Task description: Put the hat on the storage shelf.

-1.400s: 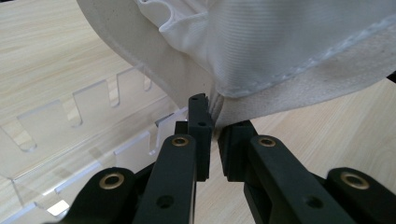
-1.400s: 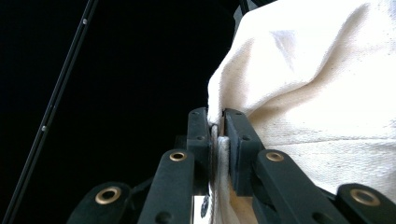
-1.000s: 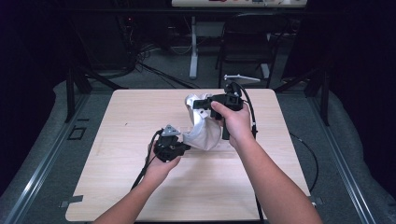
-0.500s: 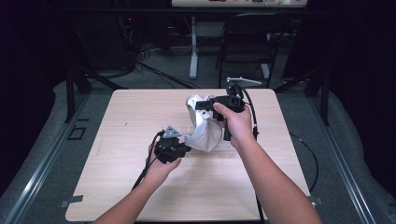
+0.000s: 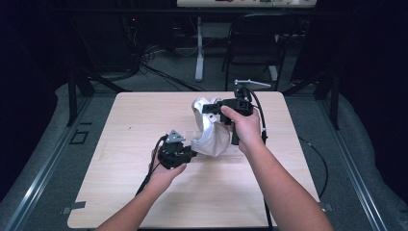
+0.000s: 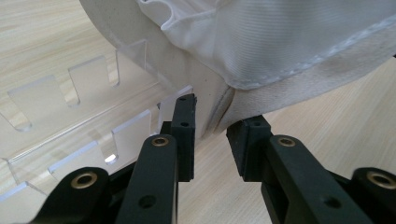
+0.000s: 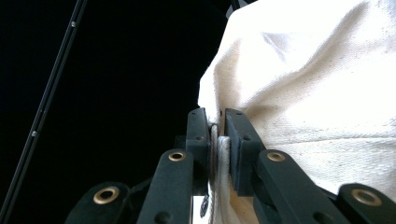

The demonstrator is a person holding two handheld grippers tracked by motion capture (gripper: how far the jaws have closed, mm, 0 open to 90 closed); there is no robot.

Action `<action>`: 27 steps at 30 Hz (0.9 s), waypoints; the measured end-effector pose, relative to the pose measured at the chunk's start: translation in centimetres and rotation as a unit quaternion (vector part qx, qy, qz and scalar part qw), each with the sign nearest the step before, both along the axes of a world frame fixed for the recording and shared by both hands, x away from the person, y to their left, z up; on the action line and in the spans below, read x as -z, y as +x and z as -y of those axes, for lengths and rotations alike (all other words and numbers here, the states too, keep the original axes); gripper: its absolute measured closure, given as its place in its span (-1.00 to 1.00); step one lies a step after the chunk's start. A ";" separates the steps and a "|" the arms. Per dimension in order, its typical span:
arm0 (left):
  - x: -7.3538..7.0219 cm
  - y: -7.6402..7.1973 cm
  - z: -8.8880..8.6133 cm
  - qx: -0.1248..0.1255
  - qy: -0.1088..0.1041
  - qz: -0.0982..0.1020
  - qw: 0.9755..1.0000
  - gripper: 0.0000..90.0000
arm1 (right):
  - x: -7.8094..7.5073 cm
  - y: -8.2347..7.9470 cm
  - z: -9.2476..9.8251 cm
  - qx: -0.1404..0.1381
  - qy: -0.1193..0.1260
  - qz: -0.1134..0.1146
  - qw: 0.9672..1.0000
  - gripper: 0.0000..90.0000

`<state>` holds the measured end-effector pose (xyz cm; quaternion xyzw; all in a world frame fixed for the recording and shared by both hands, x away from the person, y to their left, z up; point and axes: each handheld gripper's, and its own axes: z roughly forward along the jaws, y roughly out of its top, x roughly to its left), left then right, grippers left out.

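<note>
A cream-white cloth piece (image 5: pixel 212 135) with a white lining stands bunched up at the table's middle. My right gripper (image 5: pixel 205 108) is shut on the cloth's top edge (image 7: pixel 317 88) and holds it raised; the fold is pinched between its jaws (image 7: pixel 216 125). My left gripper (image 5: pixel 193 154) sits low at the cloth's near-left corner. In the left gripper view it (image 6: pixel 215 127) is open, with a seam of the cloth (image 6: pixel 280 42) just ahead of the gap between its fingertips. A clear slotted acrylic stand (image 6: pixel 84 88) lies under the cloth, to the left of that gripper.
The light wooden table (image 5: pixel 120 144) has dark floor on all sides. A chair (image 5: pixel 250 53) and a table leg (image 5: pixel 199 48) stand beyond the far edge. A cable (image 5: pixel 262 120) trails from the right gripper past the forearm.
The right gripper has sunk slightly toward the person with the cloth still in it. The left gripper has stayed at the cloth's lower corner, barely shifting.
</note>
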<state>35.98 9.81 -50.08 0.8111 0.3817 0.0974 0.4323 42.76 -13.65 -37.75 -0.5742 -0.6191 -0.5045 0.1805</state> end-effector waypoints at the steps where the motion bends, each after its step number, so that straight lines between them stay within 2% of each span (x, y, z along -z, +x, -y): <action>1: -0.1 0.0 -0.1 0.003 0.000 0.001 1.000 0.56 | 0.0 0.0 0.0 0.000 0.000 0.000 1.000 0.80; 3: -0.3 -0.1 -0.2 0.004 -0.005 -0.003 1.000 0.48 | 0.0 0.0 0.1 0.002 -0.002 0.000 1.000 0.79; 9: -0.7 -0.3 -0.6 -0.008 -0.004 0.005 1.000 0.25 | -0.2 0.0 0.4 0.009 -0.011 0.001 1.000 0.76; 14: -1.1 -0.6 -0.9 -0.010 -0.003 0.009 1.000 0.17 | -0.4 -0.3 0.8 0.020 -0.021 0.010 1.000 0.67; 21: -1.5 -0.9 -1.4 -0.005 -0.002 0.012 1.000 0.13 | -0.7 -0.5 1.6 0.033 -0.019 0.014 0.999 0.54; 27: -1.7 -1.2 -1.9 -0.004 -0.001 0.016 1.000 0.12 | -1.0 -1.0 2.4 0.029 -0.021 0.021 0.999 0.45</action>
